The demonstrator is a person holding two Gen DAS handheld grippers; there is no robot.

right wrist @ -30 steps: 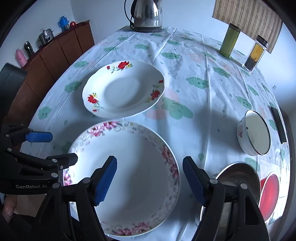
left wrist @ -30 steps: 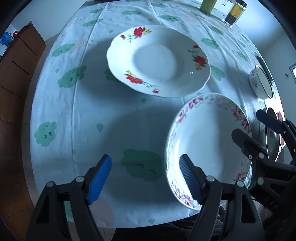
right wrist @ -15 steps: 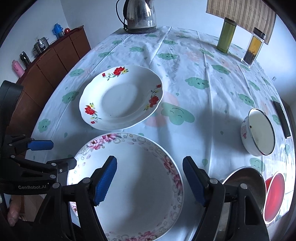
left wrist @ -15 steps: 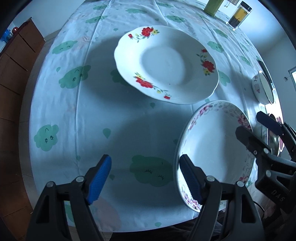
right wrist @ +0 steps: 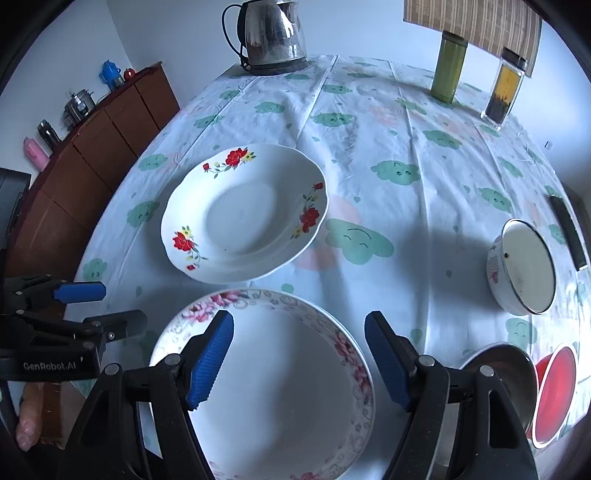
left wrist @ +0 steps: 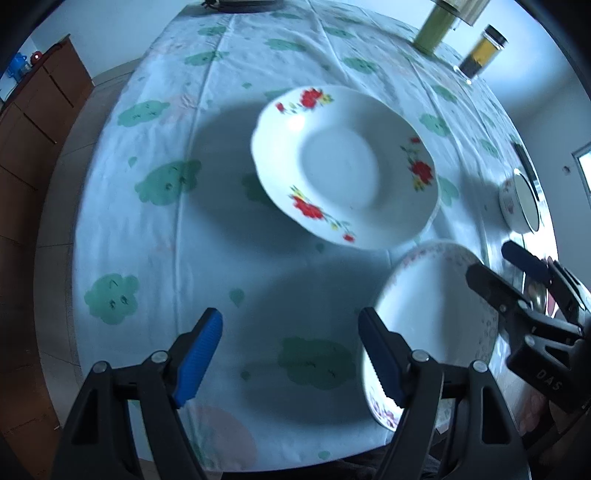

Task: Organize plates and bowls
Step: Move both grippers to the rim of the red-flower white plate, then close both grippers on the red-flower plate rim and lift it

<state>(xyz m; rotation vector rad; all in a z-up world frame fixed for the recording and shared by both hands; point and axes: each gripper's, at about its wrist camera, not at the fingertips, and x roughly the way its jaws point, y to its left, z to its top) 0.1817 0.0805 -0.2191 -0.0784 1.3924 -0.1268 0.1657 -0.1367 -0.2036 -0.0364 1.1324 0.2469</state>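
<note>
Behind the plates, kettle (right wrist: 271, 35) visible from right wrist only, sideboard (right wrist: 92, 162) in both

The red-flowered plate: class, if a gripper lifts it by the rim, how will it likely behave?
The red-flowered plate looks like glazed ceramic: probably stiff, and likely to break if dropped. Its glossy surface may slip between pads. The shallow, wide shape should sit flat on the tablecloth, unlikely to roll.

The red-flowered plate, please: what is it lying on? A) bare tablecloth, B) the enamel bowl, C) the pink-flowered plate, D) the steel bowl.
A: the red-flowered plate sits flat on the tablecloth, just beyond the pink-flowered plate, with the enamel bowl and steel bowl off at the right edge.
</note>
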